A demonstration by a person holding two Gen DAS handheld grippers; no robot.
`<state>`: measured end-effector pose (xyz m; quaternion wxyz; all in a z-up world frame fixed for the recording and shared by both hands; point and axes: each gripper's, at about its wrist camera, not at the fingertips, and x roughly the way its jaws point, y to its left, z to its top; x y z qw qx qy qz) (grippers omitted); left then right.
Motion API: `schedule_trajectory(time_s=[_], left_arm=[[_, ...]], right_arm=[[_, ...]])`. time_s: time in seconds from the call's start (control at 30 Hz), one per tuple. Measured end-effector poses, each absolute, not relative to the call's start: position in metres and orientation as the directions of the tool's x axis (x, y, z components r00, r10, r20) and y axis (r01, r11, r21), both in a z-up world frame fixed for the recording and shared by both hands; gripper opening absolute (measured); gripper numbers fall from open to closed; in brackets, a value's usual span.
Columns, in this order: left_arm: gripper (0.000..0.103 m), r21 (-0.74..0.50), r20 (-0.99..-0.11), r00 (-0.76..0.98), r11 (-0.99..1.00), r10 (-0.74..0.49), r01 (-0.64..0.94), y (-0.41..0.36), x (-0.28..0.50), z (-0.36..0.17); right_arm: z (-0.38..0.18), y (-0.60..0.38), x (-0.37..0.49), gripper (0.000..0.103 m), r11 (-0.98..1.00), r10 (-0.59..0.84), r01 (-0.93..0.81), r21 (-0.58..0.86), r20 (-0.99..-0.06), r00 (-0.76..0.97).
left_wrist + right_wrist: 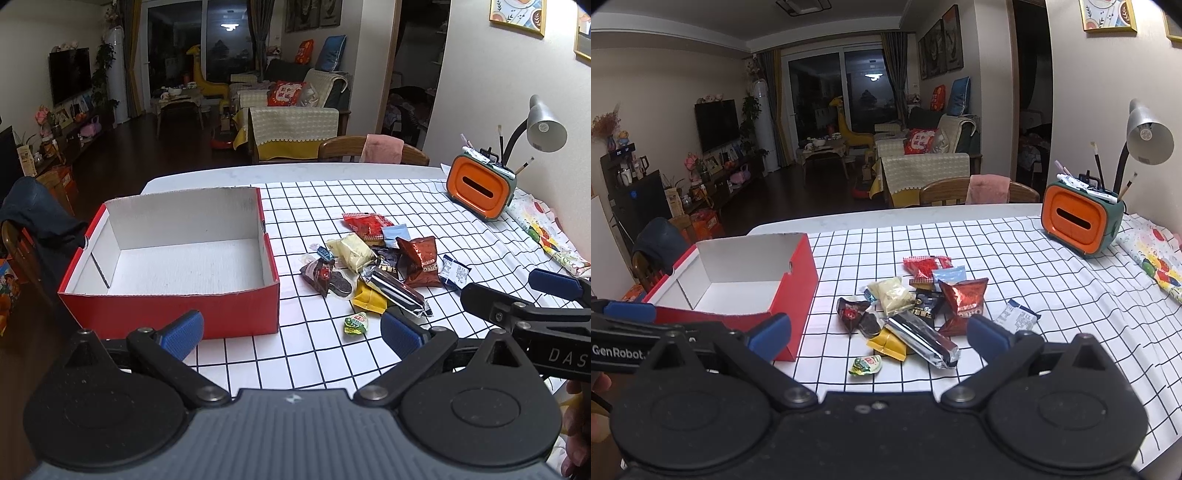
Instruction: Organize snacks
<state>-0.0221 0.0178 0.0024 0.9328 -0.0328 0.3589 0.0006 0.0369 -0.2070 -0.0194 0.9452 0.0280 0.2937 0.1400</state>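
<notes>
A red cardboard box [170,314] with a white, bare inside stands on the left of the checked tablecloth [332,354]. To its right lies a pile of snack packets [380,266]: a red-brown foil bag [419,264], a long black and silver pack [399,291] and a small green candy [356,323] nearest me. My left gripper [291,334] hovers open above the cloth, in front of the box's right corner. My right gripper [881,338] is open too, just short of the pile [916,310], with the green candy [866,364] between its fingers' lines. The box [798,280] is at its left.
An orange tissue and pen holder [478,188] and a grey desk lamp [546,127] stand at the far right. A patterned cloth [546,229] lies along the right edge. A chair with a pink towel [380,147] is behind the table, and one with dark clothing [33,214] is left.
</notes>
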Motion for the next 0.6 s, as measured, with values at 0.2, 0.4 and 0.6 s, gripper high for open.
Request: schedule_trajectory(time_s=[0.2,0.4,0.6], left_arm=[[0.103,-0.060,-0.670,0.742,0.998,-0.020,-0.028,0.017,-0.021,0.002],[0.103,-0.058,-0.676,0.737,0.997,-0.010,-0.040,0.014,-0.018,-0.001],[0.103,-0.055,-0.688,0.726,0.997,-0.004,-0.046,0.007,-0.012,-0.005]], right_arm=[[-0.021,-0.210,0.039,0.102,0.956,0.291,-0.254,0.143,-0.549,0.784],[-0.023,-0.213,0.043,0.102,0.954,0.299,-0.261,0.149,-0.559,0.773],[-0.028,-0.219,0.051,0.102,0.949,0.313,-0.271,0.161,-0.578,0.753]])
